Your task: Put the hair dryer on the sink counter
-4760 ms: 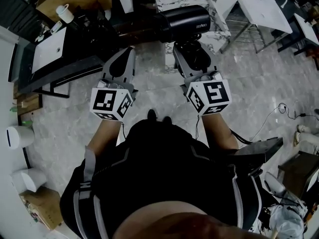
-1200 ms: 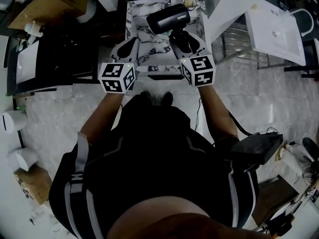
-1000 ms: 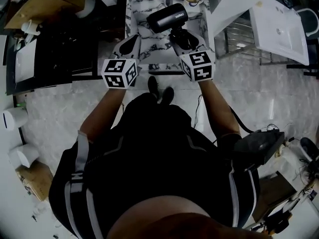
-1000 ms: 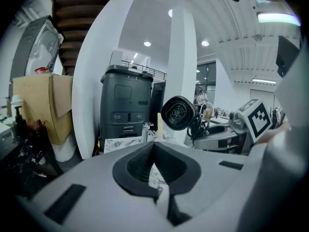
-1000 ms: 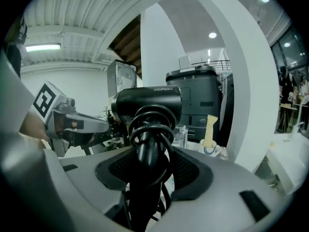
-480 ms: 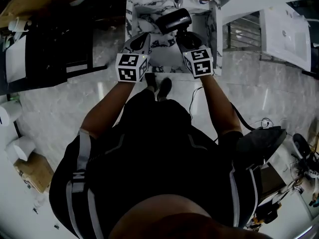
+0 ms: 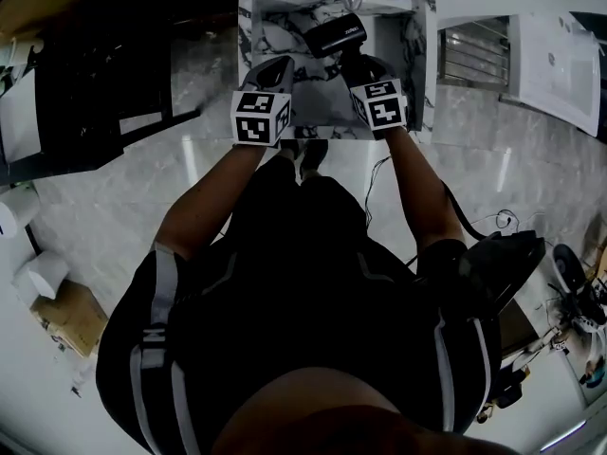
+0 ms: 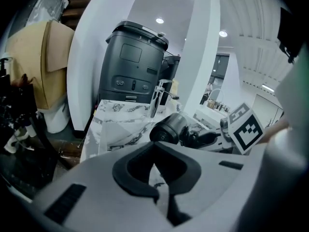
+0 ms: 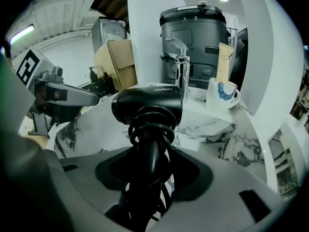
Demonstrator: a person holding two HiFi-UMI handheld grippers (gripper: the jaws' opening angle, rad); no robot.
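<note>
A black hair dryer with its cord wound round the handle hangs over the marble sink counter. My right gripper is shut on the handle, and in the right gripper view the handle runs up between the jaws to the barrel. My left gripper hovers beside it over the counter's front left, shut with nothing in it. In the left gripper view the hair dryer shows ahead to the right, above the marble top.
A chrome faucet and a white mug holding a tube stand at the back of the counter. A dark grey machine stands behind it. A dark table is to the left, and a white basin to the right.
The person has walked up to the marble counter. Both grippers have moved forward, and the hair dryer now hangs over the counter top instead of the floor.
</note>
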